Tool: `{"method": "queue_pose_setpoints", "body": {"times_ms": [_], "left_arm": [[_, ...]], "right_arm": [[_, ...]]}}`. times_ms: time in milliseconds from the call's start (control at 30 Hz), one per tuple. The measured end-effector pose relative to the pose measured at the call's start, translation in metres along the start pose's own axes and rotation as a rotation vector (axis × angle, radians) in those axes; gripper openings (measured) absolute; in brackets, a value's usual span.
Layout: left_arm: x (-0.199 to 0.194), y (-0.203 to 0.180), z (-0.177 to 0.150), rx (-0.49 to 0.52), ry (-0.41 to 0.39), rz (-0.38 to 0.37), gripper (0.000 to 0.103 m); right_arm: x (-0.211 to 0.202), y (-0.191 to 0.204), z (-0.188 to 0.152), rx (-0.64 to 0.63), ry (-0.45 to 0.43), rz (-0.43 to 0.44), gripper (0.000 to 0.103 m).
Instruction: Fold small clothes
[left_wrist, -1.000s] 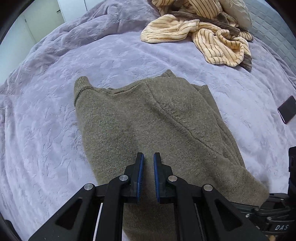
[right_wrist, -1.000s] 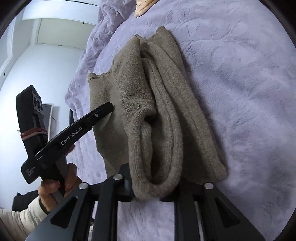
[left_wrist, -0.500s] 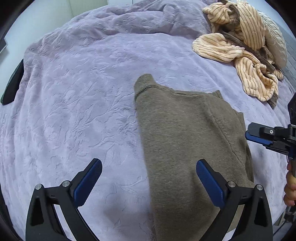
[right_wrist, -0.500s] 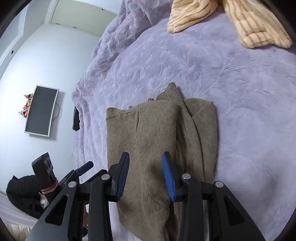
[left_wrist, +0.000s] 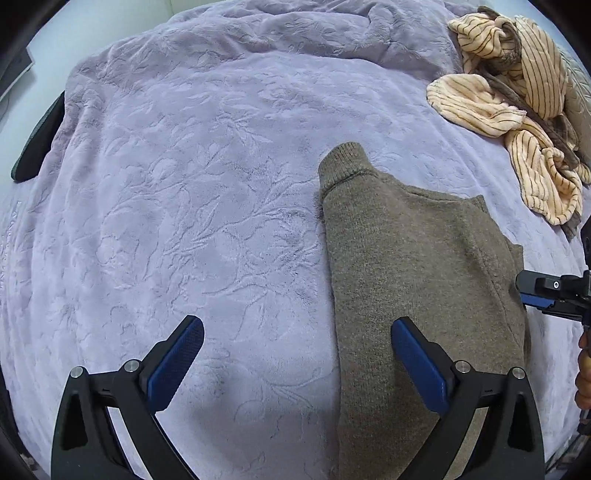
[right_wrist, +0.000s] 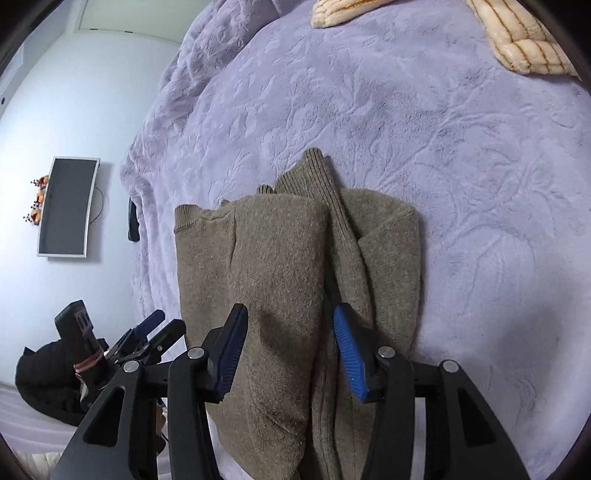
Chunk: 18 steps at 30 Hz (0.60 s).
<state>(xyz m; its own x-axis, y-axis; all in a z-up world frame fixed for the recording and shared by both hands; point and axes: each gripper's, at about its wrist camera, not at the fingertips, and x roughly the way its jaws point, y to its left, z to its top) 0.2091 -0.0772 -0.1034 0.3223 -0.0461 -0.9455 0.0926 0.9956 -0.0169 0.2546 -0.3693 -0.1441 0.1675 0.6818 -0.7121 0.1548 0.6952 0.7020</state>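
Note:
An olive-brown knitted sweater (left_wrist: 413, 266) lies folded lengthwise on the lilac bedspread (left_wrist: 192, 184). It also shows in the right wrist view (right_wrist: 280, 266), with a sleeve folded along its right side. My left gripper (left_wrist: 295, 332) is wide open and empty above the sweater's left edge; its right finger is over the cloth, its left over the bedspread. My right gripper (right_wrist: 288, 325) is open and empty, hovering over the near part of the sweater. It also shows at the right edge of the left wrist view (left_wrist: 546, 291).
A cream striped garment (left_wrist: 517, 110) lies crumpled at the far right of the bed; it also shows in the right wrist view (right_wrist: 517, 33). A monitor (right_wrist: 66, 206) hangs on the left wall. A dark object (left_wrist: 37, 144) sits at the bed's left edge.
Both grippers have let go of the sweater and opened. The left one swung left and opened wide. The right one pulled back and up, and the sweater now lies flat.

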Motion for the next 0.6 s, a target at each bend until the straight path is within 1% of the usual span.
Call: {"method": "queue_pose_setpoints", "body": {"times_ms": [67,100,133,167,233,300,333,400,433,467,533,600], "left_arm": [[0.004,0.000,0.001,-0.011,0.000,0.000,0.102],[0.005,0.000,0.001,-0.007,-0.002,0.006,0.102],[0.007,-0.001,0.001,-0.001,0.000,0.017,0.102],[0.007,-0.002,0.002,0.001,0.002,0.025,0.102],[0.002,-0.001,0.004,0.004,-0.009,0.027,0.102],[-0.003,-0.002,0.005,0.010,-0.029,0.034,0.102],[-0.002,-0.004,0.004,0.014,-0.030,0.035,0.102],[0.003,-0.010,0.003,0.017,-0.018,0.009,0.102],[0.007,-0.015,0.001,0.022,-0.009,-0.002,0.102],[0.011,-0.020,0.001,0.029,-0.005,-0.002,0.102],[0.017,-0.026,0.000,0.036,0.007,-0.006,0.102],[0.016,-0.027,0.001,0.033,0.014,-0.007,0.102]], "right_arm": [[0.010,0.002,0.003,-0.002,0.010,0.030,0.054],[0.015,0.005,0.005,-0.009,0.012,0.050,0.053],[0.020,0.008,0.006,-0.014,0.016,0.058,0.047],[0.024,0.014,0.008,-0.028,0.016,0.047,0.020],[0.022,0.034,0.009,-0.104,-0.013,-0.046,0.018],[0.006,0.058,0.002,-0.204,-0.066,-0.097,0.017],[-0.003,0.064,-0.002,-0.234,-0.091,-0.122,0.017],[-0.014,0.066,-0.008,-0.268,-0.128,-0.199,0.017],[-0.012,0.060,-0.009,-0.262,-0.117,-0.232,0.017],[-0.005,0.048,-0.008,-0.231,-0.086,-0.264,0.017],[0.010,0.029,-0.008,-0.194,-0.043,-0.305,0.018],[0.010,0.017,-0.007,-0.143,-0.057,-0.285,0.021]]}}
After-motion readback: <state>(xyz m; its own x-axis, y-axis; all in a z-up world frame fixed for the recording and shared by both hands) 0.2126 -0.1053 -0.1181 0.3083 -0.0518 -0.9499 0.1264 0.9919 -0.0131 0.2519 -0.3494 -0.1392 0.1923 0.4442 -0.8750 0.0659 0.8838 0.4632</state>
